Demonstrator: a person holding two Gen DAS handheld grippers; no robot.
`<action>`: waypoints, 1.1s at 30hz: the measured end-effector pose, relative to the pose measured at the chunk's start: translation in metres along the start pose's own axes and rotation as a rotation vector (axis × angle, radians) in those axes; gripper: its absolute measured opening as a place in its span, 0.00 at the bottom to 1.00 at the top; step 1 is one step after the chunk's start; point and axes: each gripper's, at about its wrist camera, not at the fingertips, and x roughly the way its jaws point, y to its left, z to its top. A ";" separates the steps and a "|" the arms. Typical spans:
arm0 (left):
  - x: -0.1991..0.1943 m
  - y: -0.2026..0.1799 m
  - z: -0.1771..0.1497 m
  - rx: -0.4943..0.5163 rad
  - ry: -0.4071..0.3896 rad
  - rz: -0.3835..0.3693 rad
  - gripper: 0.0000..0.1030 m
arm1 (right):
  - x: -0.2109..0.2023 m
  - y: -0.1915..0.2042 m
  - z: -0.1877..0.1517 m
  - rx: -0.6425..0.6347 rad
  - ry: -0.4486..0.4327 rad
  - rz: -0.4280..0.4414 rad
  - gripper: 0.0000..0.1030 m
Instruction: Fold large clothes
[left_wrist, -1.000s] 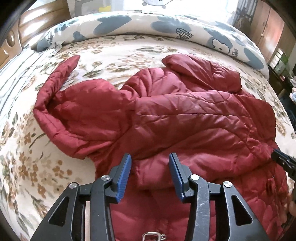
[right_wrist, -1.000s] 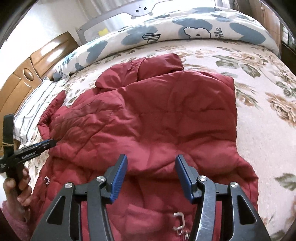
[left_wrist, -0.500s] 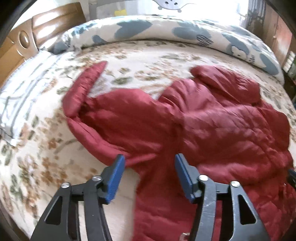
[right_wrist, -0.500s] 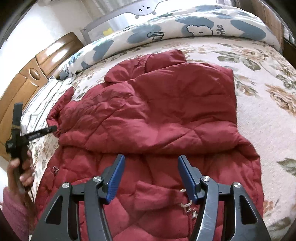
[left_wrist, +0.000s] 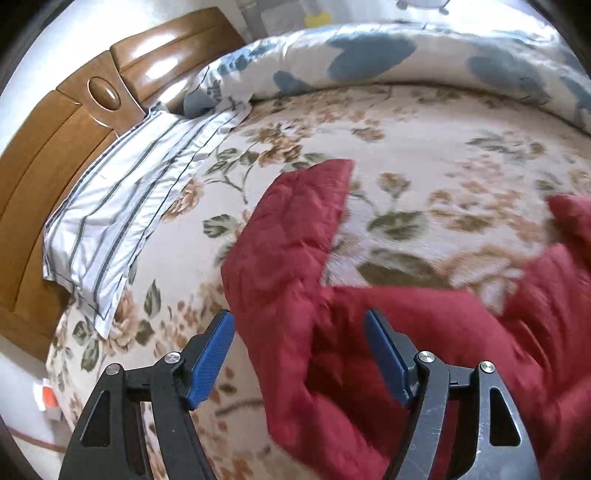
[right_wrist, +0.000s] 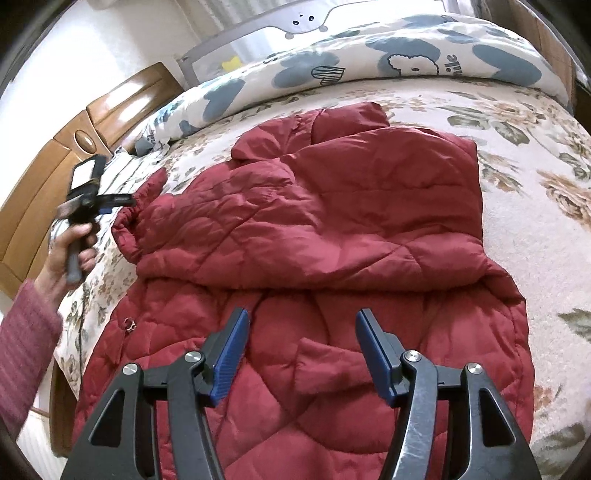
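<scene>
Right in front of the wide-open left gripper (left_wrist: 299, 354) the red coat's sleeve (left_wrist: 295, 236) lies on the bed (left_wrist: 424, 147), long and pointing away, while the right gripper (right_wrist: 301, 354), also open and holding nothing, hangs farther off over the coat (right_wrist: 332, 229).

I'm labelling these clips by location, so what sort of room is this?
Most likely a bedroom: a bed with a wooden headboard, a striped pillow and a rolled duvet.
</scene>
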 end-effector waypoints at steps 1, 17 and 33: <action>0.006 -0.002 0.003 0.004 0.014 0.008 0.71 | -0.002 0.000 -0.001 0.002 -0.002 0.001 0.60; -0.012 0.019 0.001 -0.127 -0.058 -0.197 0.09 | -0.018 -0.003 -0.006 0.017 -0.055 0.030 0.60; -0.151 0.017 -0.100 -0.165 -0.183 -0.631 0.09 | -0.024 0.001 -0.012 0.026 -0.048 0.027 0.60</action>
